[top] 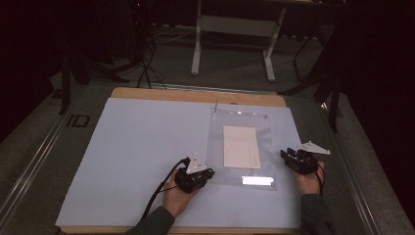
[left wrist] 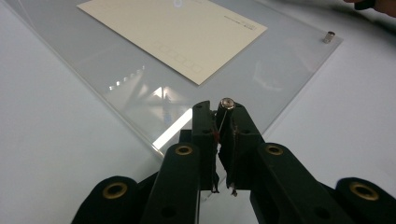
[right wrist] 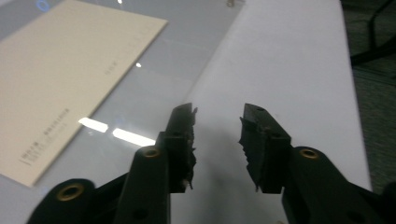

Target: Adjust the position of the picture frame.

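Left gripper (left wrist: 227, 108) jaws closed tight on a small metal pin (left wrist: 227, 101); only its round silvery head shows above the jaw tips, the shaft is hidden between them. In the high view the left gripper (top: 208, 174) sits at the near left corner of a clear plastic sheet (top: 215, 147), tips just at its edge, held by the left hand (top: 177, 198). The pin is too small to make out from there.

Right gripper (right wrist: 217, 123) jaws spread apart, nothing between them, rough serrated black pads (right wrist: 250, 135). In the high view the right gripper (top: 288, 155) is just off the sheet's right edge, apart from it, with the right hand (top: 309, 180) behind; the forearm is cut off by the bottom edge.

Ahead of the left gripper the sheet (left wrist: 280, 70) lies flat: glossy, see-through, rectangular, with glare streaks near the close edge. A cream card (left wrist: 173, 32) with faint small print, unreadable, lies at the sheet's middle; over or under the plastic, can't tell. Card (right wrist: 56, 84) is to the left of the right gripper. A second short metal pin (left wrist: 329, 37) stands at the sheet's far corner from the left gripper. A thin dark upright post (top: 216, 105) sits at the sheet's far left corner, hard to identify.

All of it rests on a matte pale blue mat (top: 142, 147) over a wooden table (top: 195, 94). Background dark.
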Demonstrator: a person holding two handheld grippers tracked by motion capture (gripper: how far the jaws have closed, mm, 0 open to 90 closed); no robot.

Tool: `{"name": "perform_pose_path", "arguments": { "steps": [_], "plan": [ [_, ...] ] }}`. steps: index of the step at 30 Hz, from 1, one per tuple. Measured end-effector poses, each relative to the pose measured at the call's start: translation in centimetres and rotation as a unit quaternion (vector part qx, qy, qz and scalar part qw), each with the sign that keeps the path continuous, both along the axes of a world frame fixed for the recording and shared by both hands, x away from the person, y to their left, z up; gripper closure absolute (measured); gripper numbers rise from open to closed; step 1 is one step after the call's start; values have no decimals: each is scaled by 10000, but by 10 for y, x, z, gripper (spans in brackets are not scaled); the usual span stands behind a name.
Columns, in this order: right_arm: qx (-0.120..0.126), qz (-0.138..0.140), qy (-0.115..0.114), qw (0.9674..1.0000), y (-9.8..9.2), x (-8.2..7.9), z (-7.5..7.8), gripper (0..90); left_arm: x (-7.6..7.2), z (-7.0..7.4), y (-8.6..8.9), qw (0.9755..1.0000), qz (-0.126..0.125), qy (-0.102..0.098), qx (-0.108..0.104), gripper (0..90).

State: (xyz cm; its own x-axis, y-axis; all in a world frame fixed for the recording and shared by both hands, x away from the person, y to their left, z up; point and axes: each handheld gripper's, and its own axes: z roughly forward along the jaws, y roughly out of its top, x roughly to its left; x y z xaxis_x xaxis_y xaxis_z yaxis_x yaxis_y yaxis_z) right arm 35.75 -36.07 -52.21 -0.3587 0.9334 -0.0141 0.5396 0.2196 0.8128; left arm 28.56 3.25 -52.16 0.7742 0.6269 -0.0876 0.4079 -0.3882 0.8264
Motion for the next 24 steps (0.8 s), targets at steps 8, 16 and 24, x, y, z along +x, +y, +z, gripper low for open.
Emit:
{"name": "perform_pose_path", "arguments": {
  "steps": [8,16,24],
  "plan": [
    [-104,149,50,9998,8,10,-2,709,-1,1,3,10000,37,-6,25,842],
    [-114,216,60,9997,16,23,-2,719,-3,2,12,9999,107,3,22,842],
    [-159,476,-21,9987,39,45,5,735,-8,5,33,9996,264,39,48,843]
  ]
}}
